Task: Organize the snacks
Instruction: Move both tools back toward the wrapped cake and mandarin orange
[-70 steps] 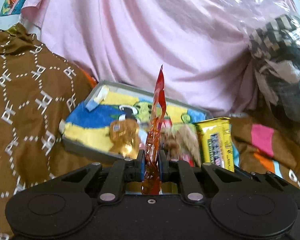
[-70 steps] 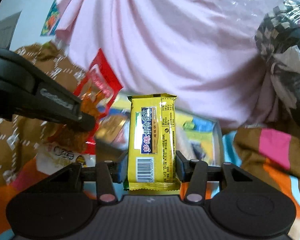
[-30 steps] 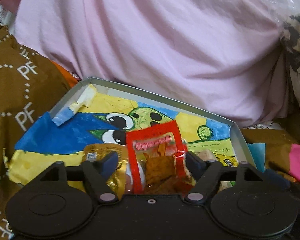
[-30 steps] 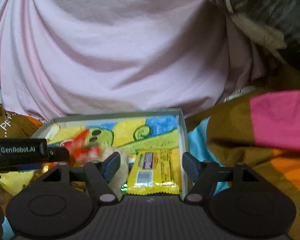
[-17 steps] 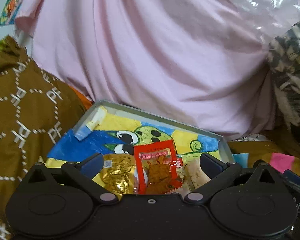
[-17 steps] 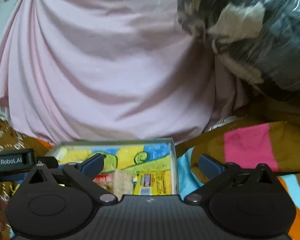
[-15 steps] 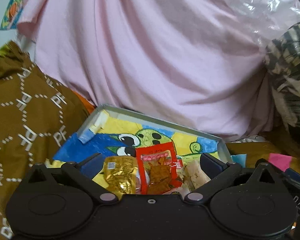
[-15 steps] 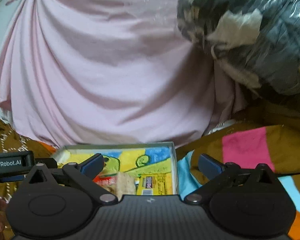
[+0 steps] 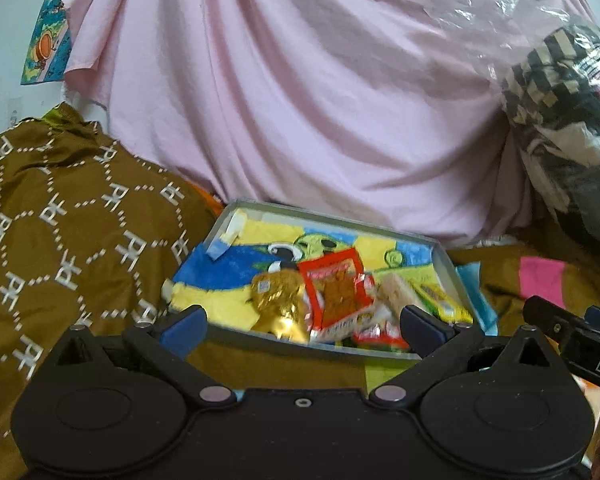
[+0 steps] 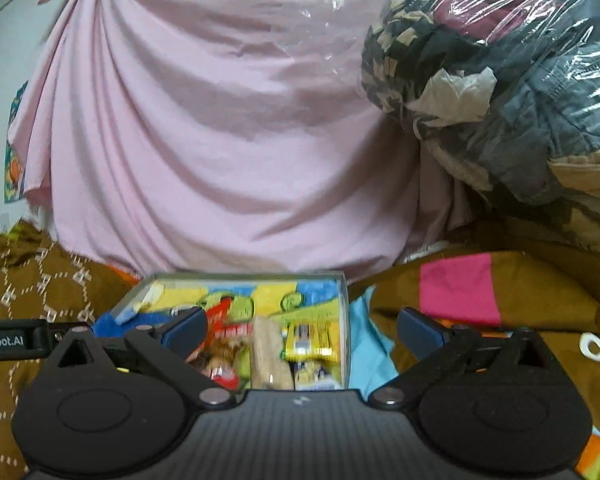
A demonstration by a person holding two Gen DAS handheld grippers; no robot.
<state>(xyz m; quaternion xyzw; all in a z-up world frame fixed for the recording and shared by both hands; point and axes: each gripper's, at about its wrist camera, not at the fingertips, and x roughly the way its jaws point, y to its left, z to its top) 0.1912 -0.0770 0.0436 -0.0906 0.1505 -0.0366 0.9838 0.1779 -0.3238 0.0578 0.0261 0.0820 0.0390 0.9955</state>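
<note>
A shallow grey tray (image 9: 447, 258) with a colourful cartoon lining lies on the bed. In it lie a red snack packet (image 9: 334, 286), a gold packet (image 9: 278, 298), a beige bar (image 9: 396, 292) and a yellow packet (image 9: 440, 300). My left gripper (image 9: 302, 326) is open and empty, held just before the tray's near edge. In the right wrist view the tray (image 10: 343, 292) holds the yellow packet (image 10: 310, 340), the beige bar (image 10: 268, 354) and the red packet (image 10: 224, 322). My right gripper (image 10: 302, 330) is open and empty, above the tray's near side.
A pink sheet (image 9: 320, 100) hangs behind the tray. Brown patterned fabric (image 9: 60, 220) rises on the left. A plastic-wrapped bundle of clothes (image 10: 500, 80) sits at the right. A brown blanket with a pink patch (image 10: 456, 292) lies right of the tray.
Both grippers let go of their packets, the red one and the yellow one, which now lie in the tray. Both grippers opened wide and drew back and up from the tray.
</note>
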